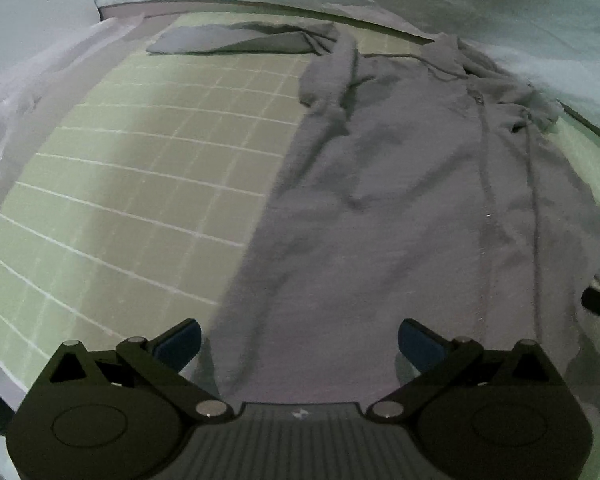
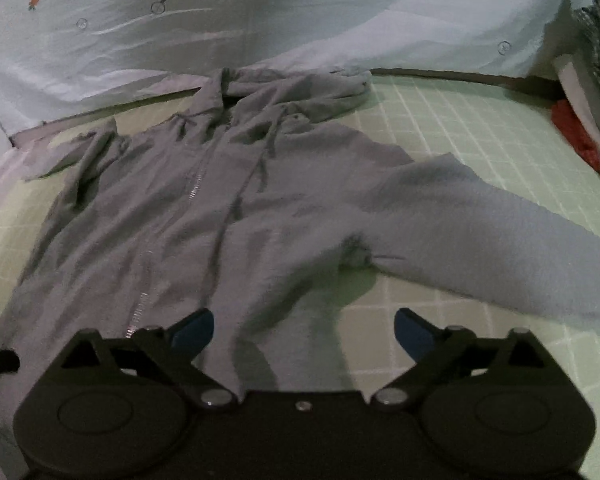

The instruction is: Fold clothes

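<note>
Lying flat on green mat (image 1: 132,200): gray hoodie (image 1: 400,220) | left gripper (image 1: 300,340) fingers apart, empty | right gripper (image 2: 304,330) fingers apart, empty

Both views are dim and greyish, with soft grain and a slight smear of motion blur; fine weave on the hoodie (image 1: 400,200) is lost and its zip (image 2: 194,184) shows only as a few pale glints. Light is diffuse, a little brighter on the green mat (image 1: 140,184) at the left of the left view. The right tool (image 2: 304,330) casts a dark shadow on the mat just ahead of it. Fisheye bending curves the grid lines strongly, and black vignette fills the corners. The sheet (image 2: 300,20) behind looks washed out and pale, without hard glare.
</note>
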Demonstrator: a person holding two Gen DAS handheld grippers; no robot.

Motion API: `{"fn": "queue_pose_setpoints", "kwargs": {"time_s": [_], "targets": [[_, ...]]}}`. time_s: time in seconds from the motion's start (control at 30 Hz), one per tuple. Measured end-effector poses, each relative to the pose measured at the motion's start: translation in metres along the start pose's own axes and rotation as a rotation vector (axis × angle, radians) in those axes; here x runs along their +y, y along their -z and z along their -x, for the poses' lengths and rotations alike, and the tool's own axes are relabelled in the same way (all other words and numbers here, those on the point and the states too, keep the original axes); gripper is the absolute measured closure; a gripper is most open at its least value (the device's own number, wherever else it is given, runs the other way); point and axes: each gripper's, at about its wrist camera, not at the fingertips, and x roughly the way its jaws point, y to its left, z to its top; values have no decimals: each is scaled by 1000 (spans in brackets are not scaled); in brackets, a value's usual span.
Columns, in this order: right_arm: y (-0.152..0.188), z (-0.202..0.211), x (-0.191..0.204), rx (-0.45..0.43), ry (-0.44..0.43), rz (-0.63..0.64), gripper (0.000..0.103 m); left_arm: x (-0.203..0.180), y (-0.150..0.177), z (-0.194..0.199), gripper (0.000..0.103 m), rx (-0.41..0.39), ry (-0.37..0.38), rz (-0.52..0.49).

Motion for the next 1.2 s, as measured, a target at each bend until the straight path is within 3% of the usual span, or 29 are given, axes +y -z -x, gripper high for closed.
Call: {"fn": "queue_pose_setpoints", "kwargs": {"time_s": [0.3, 0.57, 0.77, 0.87, 1.0, 1.2], "targets": [[-5, -9, 50, 16, 33, -85, 4, 74, -10, 6, 0, -26, -17, 20], [-21, -48, 61, 62, 134, -257, 2, 145, -47, -5, 0, -66, -27, 105], [-25, -64, 61, 35, 210, -375, 0, 191, -103, -30, 0, -113, -15, 169], [-28, -74, 69, 44, 267, -338, 0, 207, -140, -46, 0, -130, -2, 186], [-29, -84, 83, 61, 336, -258, 0, 213, -189, -76, 1, -147, 36, 158], [-27, -85, 84, 37, 356, -284, 0, 202, -255, -130, 7, -165, 63, 78]]}}
